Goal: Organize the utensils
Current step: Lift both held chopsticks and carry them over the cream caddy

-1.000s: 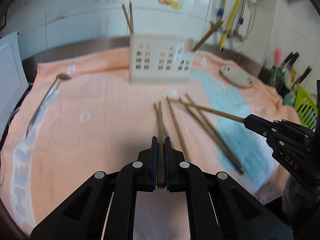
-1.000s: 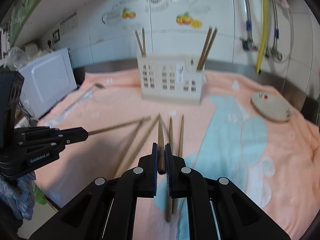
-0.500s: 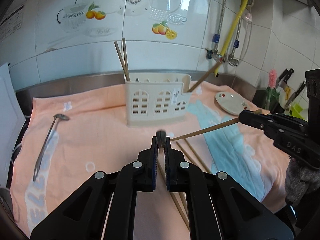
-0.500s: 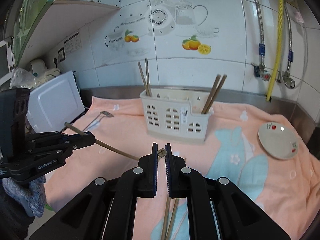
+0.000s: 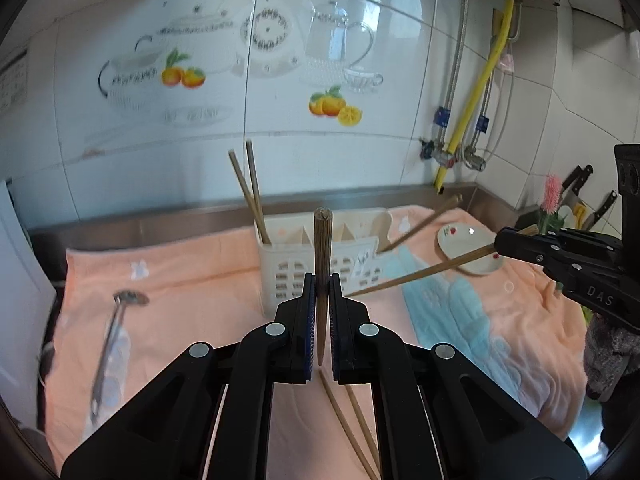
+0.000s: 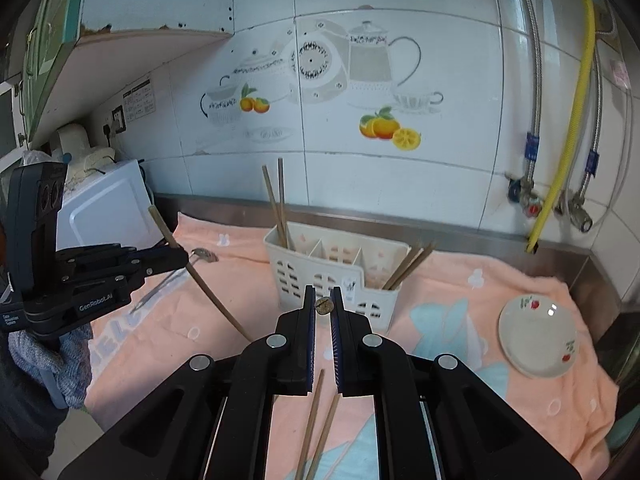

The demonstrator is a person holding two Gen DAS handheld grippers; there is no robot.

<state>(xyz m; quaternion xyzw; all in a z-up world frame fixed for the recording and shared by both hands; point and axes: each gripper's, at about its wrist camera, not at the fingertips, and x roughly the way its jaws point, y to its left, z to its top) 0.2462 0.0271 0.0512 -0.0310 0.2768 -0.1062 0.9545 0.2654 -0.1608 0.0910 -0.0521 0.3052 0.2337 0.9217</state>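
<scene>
Steel counter point(image 6: 440, 240), peach towel point(image 6: 500, 292) spread over it

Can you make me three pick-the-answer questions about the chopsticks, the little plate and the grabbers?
1. Where is the small plate?
A. on the towel
B. inside the holder
C. on the microwave

2. How many chopsticks stand in the left end of the white holder?
A. none
B. two
C. five

3. What is the left hand-held gripper doing?
A. hanging open
B. clamping a spoon
C. clamping a chopstick

Answers: 1 A, the plate lies on the peach towel. 2 B, a pair leans there. 3 C, one chopstick sticks up between its pads.
</scene>
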